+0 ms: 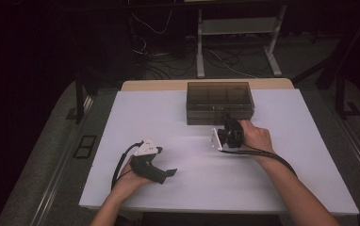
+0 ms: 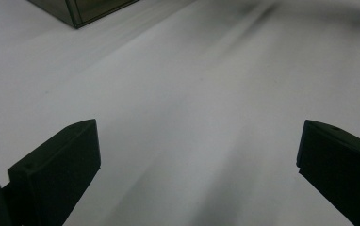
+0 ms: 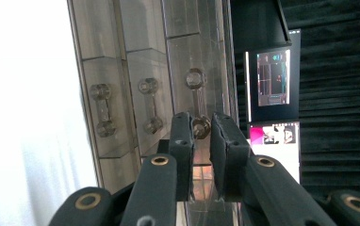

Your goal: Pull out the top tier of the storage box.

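A smoky transparent drawer box (image 1: 219, 101) stands at the far middle of the white table (image 1: 282, 155). My right gripper (image 1: 228, 121) is at its front face, turned on its side. In the right gripper view, the box (image 3: 135, 70) shows three clear drawer handles, and my right gripper (image 3: 200, 123) is shut on the rightmost handle (image 3: 196, 89), its lower knob pinched between the jaws. My left gripper (image 1: 171, 173) rests on the table near the front left. In its own view the left gripper (image 2: 199, 129) is open over bare table, with a corner of the box (image 2: 81, 7) far off.
Behind the table stand a metal frame (image 1: 234, 42) and loose cables (image 1: 154, 52) on the floor. A lit monitor (image 3: 273, 77) glows past the box in the right gripper view. A wooden edge (image 1: 154, 84) borders the table's far side.
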### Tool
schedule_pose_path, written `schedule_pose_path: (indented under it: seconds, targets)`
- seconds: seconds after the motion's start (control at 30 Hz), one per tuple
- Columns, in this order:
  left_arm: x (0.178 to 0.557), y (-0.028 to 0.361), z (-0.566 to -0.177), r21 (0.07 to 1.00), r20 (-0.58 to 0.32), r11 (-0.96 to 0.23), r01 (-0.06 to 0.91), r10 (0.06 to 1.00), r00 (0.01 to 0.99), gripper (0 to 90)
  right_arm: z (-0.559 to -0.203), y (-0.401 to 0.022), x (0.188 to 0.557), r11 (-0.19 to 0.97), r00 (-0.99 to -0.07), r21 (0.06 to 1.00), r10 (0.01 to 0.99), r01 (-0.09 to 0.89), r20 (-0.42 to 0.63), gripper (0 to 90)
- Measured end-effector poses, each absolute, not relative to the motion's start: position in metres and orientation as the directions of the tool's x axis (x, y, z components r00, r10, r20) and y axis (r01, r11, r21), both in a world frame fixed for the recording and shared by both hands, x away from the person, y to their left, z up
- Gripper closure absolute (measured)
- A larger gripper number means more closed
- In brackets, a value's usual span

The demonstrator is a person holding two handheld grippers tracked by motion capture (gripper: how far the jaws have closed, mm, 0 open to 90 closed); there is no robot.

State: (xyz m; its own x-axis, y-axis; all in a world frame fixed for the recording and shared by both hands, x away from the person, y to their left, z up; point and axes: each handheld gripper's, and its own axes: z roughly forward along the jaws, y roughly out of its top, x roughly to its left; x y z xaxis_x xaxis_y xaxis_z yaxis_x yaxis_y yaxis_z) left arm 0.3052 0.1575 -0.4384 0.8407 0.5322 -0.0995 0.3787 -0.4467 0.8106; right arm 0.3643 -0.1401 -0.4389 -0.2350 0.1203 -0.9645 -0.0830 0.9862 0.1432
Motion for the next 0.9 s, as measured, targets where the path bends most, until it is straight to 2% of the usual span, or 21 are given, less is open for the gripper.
schedule_pose_path:
  seconds: [0.23, 0.27, 0.3, 0.7, 0.73, 0.8, 0.9]
  targets:
    - [0.305, 0.157, -0.438, 0.810, -0.100, -0.447, 0.379, 0.532, 0.841, 0.0, -0.438, -0.141, 0.359, 0.985, -0.241, 0.150, 0.126, -0.083, -0.962, 78.5]
    - [0.305, 0.157, -0.439, 0.810, -0.100, -0.447, 0.379, 0.532, 0.841, 0.0, -0.438, -0.141, 0.358, 0.985, -0.241, 0.150, 0.126, -0.086, -0.962, 79.9]
    - [0.305, 0.157, -0.439, 0.810, -0.100, -0.447, 0.379, 0.532, 0.841, 0.0, -0.437, -0.141, 0.355, 0.983, -0.231, 0.159, 0.135, -0.089, -0.964, 89.3]
    - [0.305, 0.157, -0.439, 0.810, -0.100, -0.447, 0.379, 0.532, 0.841, 0.0, -0.435, -0.141, 0.354, 0.983, -0.232, 0.153, 0.127, -0.099, -0.964, 89.0]
    - [0.305, 0.157, -0.439, 0.810, -0.100, -0.448, 0.379, 0.531, 0.841, 0.0, -0.435, -0.140, 0.354, 0.984, -0.227, 0.148, 0.122, -0.099, -0.966, 88.4]
    - [0.305, 0.157, -0.439, 0.810, -0.100, -0.448, 0.379, 0.532, 0.841, 0.0, -0.437, -0.140, 0.358, 0.987, -0.234, 0.138, 0.116, -0.082, -0.965, 80.8]
    - [0.305, 0.157, -0.438, 0.810, -0.100, -0.447, 0.379, 0.532, 0.841, 0.0, -0.439, -0.140, 0.361, 0.988, -0.232, 0.132, 0.112, -0.076, -0.966, 79.5]
